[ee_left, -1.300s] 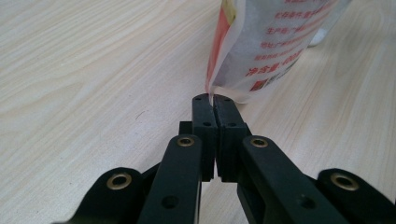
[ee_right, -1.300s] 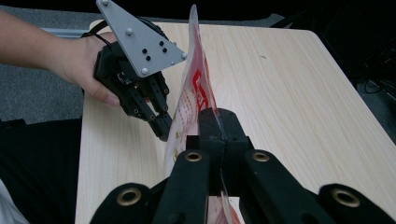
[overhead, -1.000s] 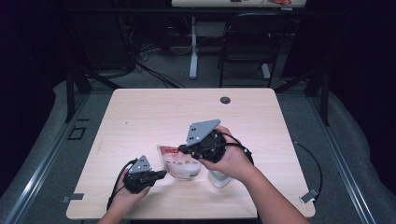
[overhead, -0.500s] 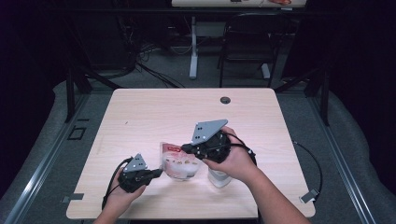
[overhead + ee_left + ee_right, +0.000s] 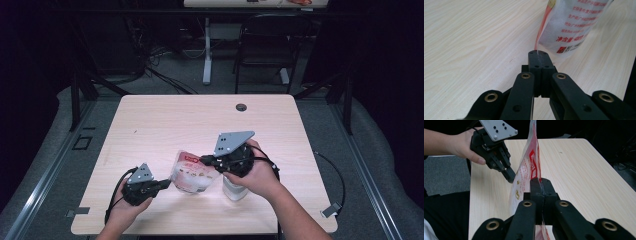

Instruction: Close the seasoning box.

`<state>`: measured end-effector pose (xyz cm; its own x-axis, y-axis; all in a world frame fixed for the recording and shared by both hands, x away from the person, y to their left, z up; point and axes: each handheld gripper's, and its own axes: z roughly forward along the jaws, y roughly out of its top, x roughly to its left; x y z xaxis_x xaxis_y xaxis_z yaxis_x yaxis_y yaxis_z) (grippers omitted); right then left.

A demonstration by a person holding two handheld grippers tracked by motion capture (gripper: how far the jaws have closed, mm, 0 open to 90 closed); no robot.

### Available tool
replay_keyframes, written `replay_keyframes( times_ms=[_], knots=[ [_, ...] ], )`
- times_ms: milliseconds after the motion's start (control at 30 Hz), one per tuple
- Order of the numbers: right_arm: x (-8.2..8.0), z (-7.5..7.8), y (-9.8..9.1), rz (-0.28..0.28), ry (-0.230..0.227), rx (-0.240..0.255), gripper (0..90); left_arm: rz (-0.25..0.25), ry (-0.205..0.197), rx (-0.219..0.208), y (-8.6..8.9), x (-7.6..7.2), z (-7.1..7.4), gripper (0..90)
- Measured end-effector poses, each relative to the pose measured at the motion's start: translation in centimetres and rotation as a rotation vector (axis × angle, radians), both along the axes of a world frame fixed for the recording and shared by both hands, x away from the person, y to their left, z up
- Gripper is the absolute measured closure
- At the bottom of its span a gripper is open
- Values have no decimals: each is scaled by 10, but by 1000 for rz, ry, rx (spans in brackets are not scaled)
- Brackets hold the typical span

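Both jaws pinched shut on the printed snack pouch

The left gripper clamps its side seam, the right gripper its top edge, above the wooden table; pull apart evenly, keeping the seam deep between pads.

Glossy plastic pouch, pale wood-grain table

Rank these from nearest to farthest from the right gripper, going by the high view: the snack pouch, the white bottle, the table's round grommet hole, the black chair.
1. Snack pouch: clamped in the right gripper, just to its left.
2. White bottle: on the table under the right hand, toward the near edge.
3. Round grommet hole: near the table's far edge.
4. Black chair: on the floor beyond the table.
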<state>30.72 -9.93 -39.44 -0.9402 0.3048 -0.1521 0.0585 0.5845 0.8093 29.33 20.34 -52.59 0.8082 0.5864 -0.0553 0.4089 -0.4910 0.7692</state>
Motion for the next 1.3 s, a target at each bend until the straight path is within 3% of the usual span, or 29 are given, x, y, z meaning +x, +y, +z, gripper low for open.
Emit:
replay_keyframes(
  times_ms=[533, 1300],
  knots=[
    [5, -12, -15, -31, 22, 2, 899, 39, -32, -7, 5, -1, 8, 900],
    [3, -33, -34, -80, 43, -2, 900, 33, -47, -20, 4, -2, 15, 900]
  ],
)
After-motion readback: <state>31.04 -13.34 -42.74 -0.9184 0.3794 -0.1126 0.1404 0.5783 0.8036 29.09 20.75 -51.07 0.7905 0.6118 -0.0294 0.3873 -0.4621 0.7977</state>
